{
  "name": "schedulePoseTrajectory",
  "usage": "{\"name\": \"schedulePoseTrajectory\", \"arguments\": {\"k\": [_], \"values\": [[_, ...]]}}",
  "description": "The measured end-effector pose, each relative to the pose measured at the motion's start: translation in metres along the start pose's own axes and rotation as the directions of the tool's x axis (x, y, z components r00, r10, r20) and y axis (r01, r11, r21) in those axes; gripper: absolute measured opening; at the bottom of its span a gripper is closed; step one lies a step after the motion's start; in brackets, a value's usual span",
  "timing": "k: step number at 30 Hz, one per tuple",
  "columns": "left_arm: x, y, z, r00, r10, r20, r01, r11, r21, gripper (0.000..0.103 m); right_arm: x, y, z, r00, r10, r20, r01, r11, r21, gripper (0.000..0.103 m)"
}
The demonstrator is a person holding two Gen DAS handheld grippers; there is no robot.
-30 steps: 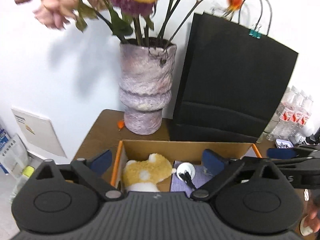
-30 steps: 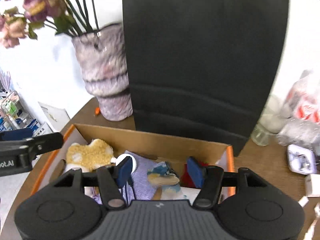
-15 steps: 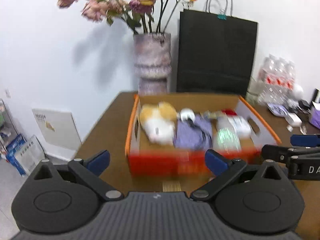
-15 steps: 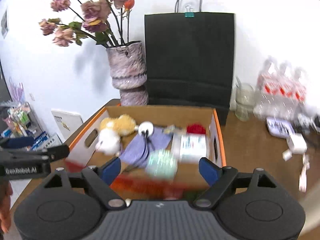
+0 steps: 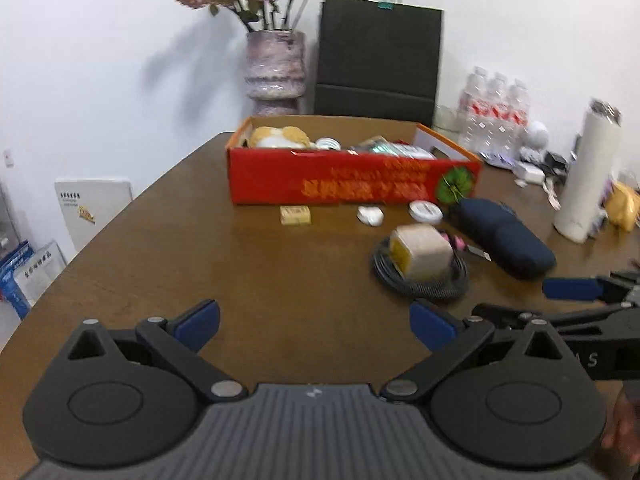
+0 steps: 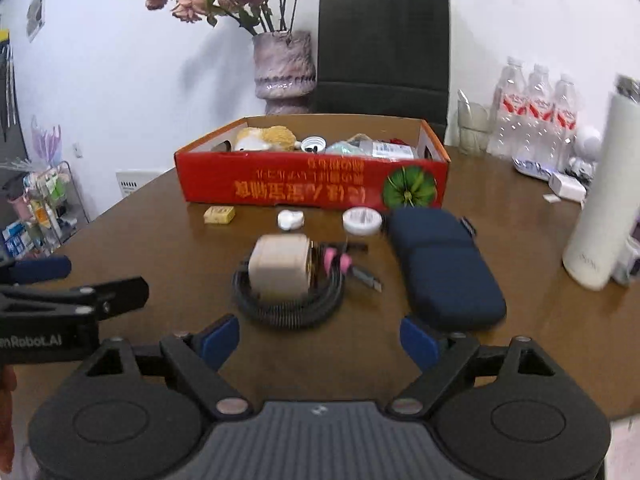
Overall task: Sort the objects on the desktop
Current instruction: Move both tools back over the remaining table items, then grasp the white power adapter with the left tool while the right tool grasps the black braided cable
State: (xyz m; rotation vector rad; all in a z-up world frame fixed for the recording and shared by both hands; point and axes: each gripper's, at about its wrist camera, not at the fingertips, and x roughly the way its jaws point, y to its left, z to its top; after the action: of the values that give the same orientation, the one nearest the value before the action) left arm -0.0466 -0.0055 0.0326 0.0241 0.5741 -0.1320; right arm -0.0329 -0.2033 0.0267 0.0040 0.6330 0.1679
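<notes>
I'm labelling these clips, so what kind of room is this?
Probably an office or meeting room: a large brown table against a white wall, a pack of water bottles, and stocked supply shelves at the left edge.

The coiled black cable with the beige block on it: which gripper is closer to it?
Right. The right gripper faces the coiled black cable straight on, its fingers empty and opening. The left gripper sits off to its left.

Left claw [image 5: 314,326] wide, empty; right claw [image 6: 320,340] opening, nothing between fingers, both tilted down
</notes>
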Motion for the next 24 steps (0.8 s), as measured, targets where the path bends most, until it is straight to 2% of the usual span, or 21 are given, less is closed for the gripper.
{"name": "schedulePoseTrajectory", "arguments": {"k": [5, 9, 15, 21, 24], "values": [[-0.004, -0.015, -0.022, 0.999, 0.031, 0.008, -0.032, 0.992, 0.119, 0.103, -0.007, -0.002, -0.023, 1.000, -0.023, -0.016, 0.024, 0.999, 0.023, 0.089], [0.003, -0.011, -0.031, 0.999, 0.027, -0.040, -0.023, 0.995, 0.095, 0.103, -0.006, -0.006, -0.024, 1.000, -0.014, -0.020, 0.015, 0.999, 0.029, 0.094], [0.012, -0.002, -0.031, 0.995, 0.034, -0.095, -0.030, 0.999, 0.041, 0.103, -0.001, -0.002, -0.025, 0.999, 0.009, -0.043, -0.009, 1.000, 0.007, 0.094], [0.013, 0.000, -0.029, 0.994, 0.017, -0.107, -0.014, 0.999, 0.032, 0.103, 0.002, 0.000, -0.024, 0.999, -0.004, -0.051, 0.004, 1.000, 0.005, 0.094], [0.016, -0.003, -0.017, 0.998, -0.016, -0.065, 0.021, 0.997, 0.078, 0.103, 0.001, -0.003, -0.023, 0.999, -0.012, -0.046, 0.013, 1.000, 0.025, 0.094]]}}
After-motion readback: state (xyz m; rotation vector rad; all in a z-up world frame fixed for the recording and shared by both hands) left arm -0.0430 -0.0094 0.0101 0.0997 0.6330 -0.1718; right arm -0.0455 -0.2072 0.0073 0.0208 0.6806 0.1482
